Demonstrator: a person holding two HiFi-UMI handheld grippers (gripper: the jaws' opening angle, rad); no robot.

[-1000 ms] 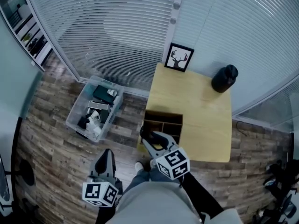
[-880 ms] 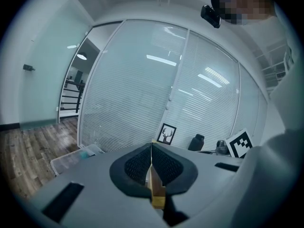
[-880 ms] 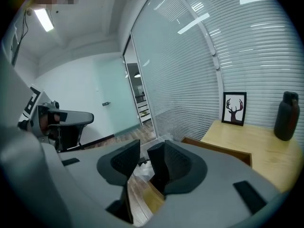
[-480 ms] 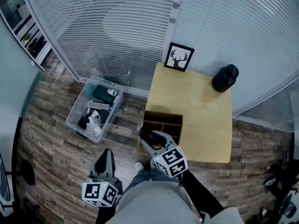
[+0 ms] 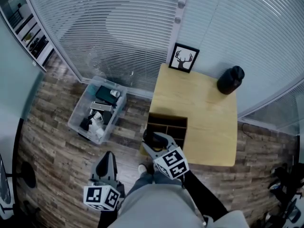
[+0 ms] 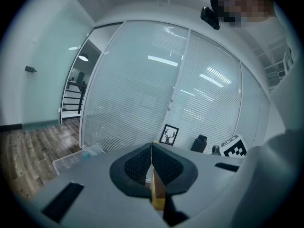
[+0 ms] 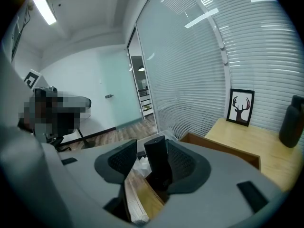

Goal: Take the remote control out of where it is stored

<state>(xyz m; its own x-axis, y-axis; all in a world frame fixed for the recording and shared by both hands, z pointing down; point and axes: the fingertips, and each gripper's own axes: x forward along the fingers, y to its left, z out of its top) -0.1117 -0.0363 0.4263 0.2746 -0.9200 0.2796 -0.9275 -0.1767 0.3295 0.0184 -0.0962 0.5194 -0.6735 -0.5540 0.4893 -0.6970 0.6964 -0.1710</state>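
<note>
On the floor at the far left sits a clear plastic bin [image 5: 76,120] of odds and ends, which has no part in this step. The left gripper [image 6: 152,161] hangs low beside the person's leg with its jaws pressed together on nothing, and it is best left there, out of the way. The work belongs to the right gripper [image 7: 151,149], which reaches into the near compartment of the divided wooden drawer [image 5: 166,126] at the front of the table [image 5: 199,108]. Its jaws stand wide apart and have just been opening, with the black remote control [image 7: 159,167] upright between them. The remote seems to lean close to the right-hand pad, with a clear gap to the left one, and is not yet gripped. To do this well, the person should probably centre the remote between the pads and close on its two broad faces, well below the top end. The lift should then go straight up, clear of the drawer's dividers and front wall. Its smooth casing may slip or tilt under a shallow or lopsided grip. Farther right, the framed deer picture [image 5: 183,57] and the black bottle [image 5: 230,80] stand well apart from the drawer
</note>
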